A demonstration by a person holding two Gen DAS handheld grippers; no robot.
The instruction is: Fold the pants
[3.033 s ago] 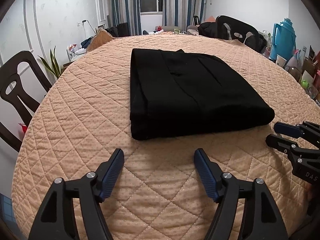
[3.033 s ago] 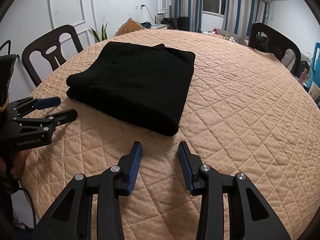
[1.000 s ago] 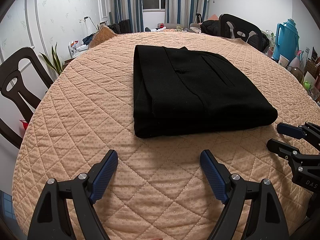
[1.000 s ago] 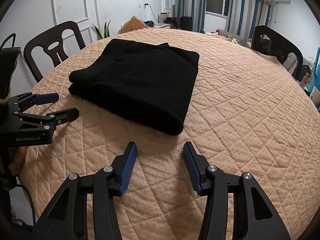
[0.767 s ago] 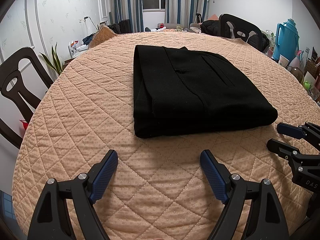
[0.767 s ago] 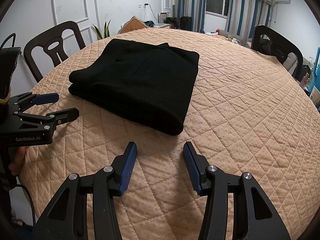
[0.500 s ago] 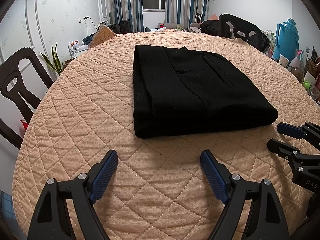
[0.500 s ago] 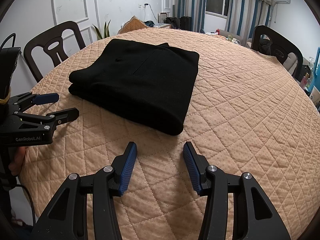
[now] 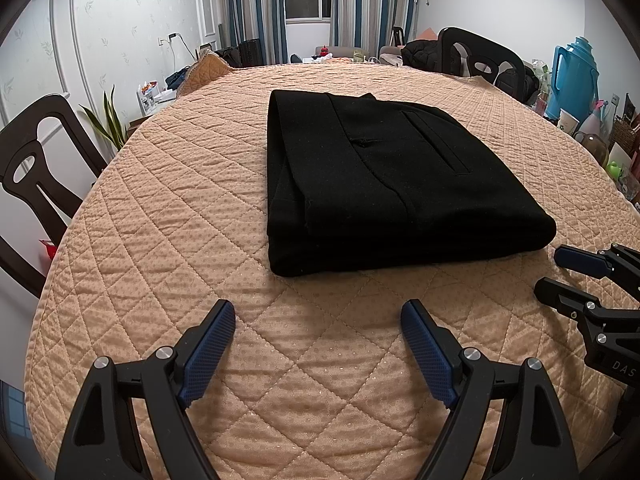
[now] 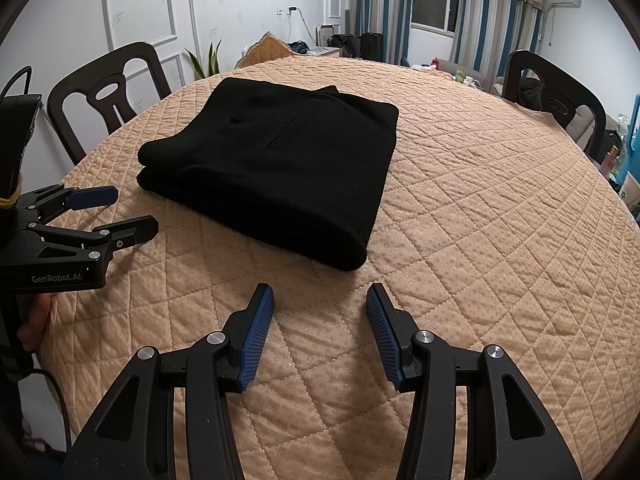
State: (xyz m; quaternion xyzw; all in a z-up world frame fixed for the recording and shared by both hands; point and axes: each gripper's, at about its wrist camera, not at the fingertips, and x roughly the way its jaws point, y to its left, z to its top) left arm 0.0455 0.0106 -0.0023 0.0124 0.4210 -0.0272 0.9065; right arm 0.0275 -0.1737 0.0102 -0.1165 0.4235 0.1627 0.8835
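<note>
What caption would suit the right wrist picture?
Black pants lie folded on the quilted table cover, with the right gripper and left gripper open nearby.

The folded pants [image 9: 384, 184] hide the worktop [image 9: 168, 216] beneath them, and their inner layers cannot be seen (only the edges show at the near side). In the left wrist view the right tool [image 9: 560, 276] is cut off by the right edge, its body out of sight. In the right wrist view the left tool [image 10: 128, 212] runs off the left edge, and the hand [image 10: 34, 320] holding it shows only as a sliver of skin. The small things [image 9: 592, 136] beside the blue jug [image 9: 574, 72] are too small to name.
</note>
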